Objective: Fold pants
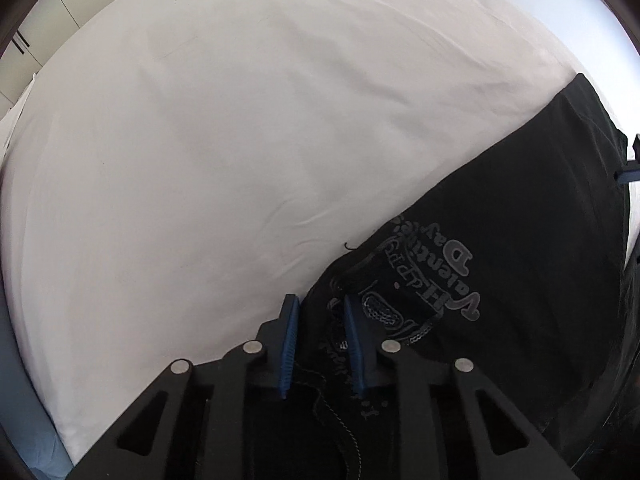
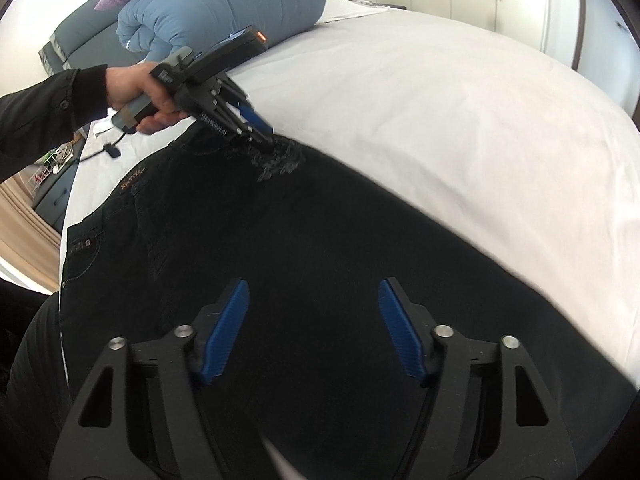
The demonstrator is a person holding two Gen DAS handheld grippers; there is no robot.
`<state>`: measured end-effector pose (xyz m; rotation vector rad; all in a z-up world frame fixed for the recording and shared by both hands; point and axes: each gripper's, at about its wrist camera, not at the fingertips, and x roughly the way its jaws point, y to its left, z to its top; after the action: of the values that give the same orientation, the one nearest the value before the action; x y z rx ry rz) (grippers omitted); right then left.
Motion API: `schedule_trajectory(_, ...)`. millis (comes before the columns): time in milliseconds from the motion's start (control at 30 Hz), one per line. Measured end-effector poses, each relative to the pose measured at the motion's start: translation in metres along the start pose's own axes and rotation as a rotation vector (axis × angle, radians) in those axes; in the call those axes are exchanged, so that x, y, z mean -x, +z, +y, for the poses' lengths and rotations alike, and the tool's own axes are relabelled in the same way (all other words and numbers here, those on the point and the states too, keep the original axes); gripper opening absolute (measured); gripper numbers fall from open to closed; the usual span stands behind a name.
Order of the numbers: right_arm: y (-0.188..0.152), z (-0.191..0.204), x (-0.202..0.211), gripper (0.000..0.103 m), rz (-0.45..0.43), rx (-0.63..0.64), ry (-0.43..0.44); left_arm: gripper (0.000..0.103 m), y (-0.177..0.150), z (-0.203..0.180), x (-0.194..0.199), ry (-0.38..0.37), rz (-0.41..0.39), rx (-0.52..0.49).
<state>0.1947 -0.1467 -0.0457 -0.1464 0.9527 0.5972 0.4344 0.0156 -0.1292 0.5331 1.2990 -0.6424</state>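
The black pants [image 2: 320, 248] are lying spread flat on the white bed [image 2: 460, 92], waistband toward the blue duvet roll [image 2: 224, 4] at the bed's head. The left tool [image 1: 320, 312] is sitting clamped on the pants' edge beside the grey lettering [image 1: 432, 280], fabric pinched between its blue pads. The right tool [image 2: 314, 324] is hovering over the pants' dark middle, its fingers spread wide apart and gripping nothing.
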Motion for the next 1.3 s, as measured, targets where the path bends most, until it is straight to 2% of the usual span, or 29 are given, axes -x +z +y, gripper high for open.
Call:
schedule_trajectory(67, 0.014, -0.008, -0.001, 0.059, -0.001, 0.010, 0.007, 0.012, -0.004, -0.007, 0.008, 0.026, -0.016, -0.009)
schedule_trajectory(100, 0.022, -0.010, -0.004, 0.057, 0.000, 0.015, 0.006, 0.010, -0.007, -0.012, 0.014, 0.049, -0.035, -0.019)
schedule_trajectory(300, 0.070, -0.016, -0.033, 0.049, 0.026, 0.103, 0.018, 0.008, -0.046, -0.039, 0.066, 0.119, -0.216, -0.041)
schedule_trajectory(433, 0.085, -0.014, -0.049, 0.038, 0.070, 0.185, 0.011, 0.008, -0.068, -0.060, 0.089, 0.168, -0.288, -0.076)
schedule_trajectory(500, 0.093, -0.012, -0.056, 0.038, 0.083, 0.231, -0.008, 0.008, -0.082, -0.068, 0.095, 0.187, -0.311, -0.090)
schedule_trajectory(600, 0.098, -0.013, -0.060, 0.038, 0.110, 0.249, 0.012, 0.008, -0.092, -0.076, 0.100, 0.197, -0.333, -0.098)
schedule_trajectory(733, 0.105, -0.015, -0.078, 0.038, 0.173, 0.277, -0.013, 0.008, -0.097, -0.064, 0.100, 0.191, -0.342, -0.090)
schedule_trajectory(767, 0.107, -0.016, -0.080, 0.034, 0.182, 0.278, -0.016, 0.008, -0.096, -0.062, 0.099, 0.188, -0.344, -0.085)
schedule_trajectory(800, 0.109, -0.017, -0.084, 0.026, 0.199, 0.278, -0.020, 0.008, -0.092, -0.059, 0.094, 0.185, -0.346, -0.080)
schedule_trajectory(900, 0.111, -0.016, -0.087, 0.009, 0.211, 0.272, -0.024, 0.008, -0.093, -0.060, 0.091, 0.185, -0.350, -0.077)
schedule_trajectory(933, 0.113, -0.016, -0.086, 0.007, 0.212, 0.257, -0.020, 0.008, -0.093, -0.061, 0.090, 0.188, -0.351, -0.079)
schedule_trajectory(1100, 0.112, -0.008, -0.081, 0.003, 0.219, 0.192, -0.018, 0.008, -0.092, -0.060, 0.089, 0.191, -0.365, -0.064)
schedule_trajectory(1300, 0.098, 0.005, -0.059, 0.002, 0.184, -0.015, 0.038, 0.007, -0.103, -0.064, 0.102, 0.198, -0.387, -0.036)
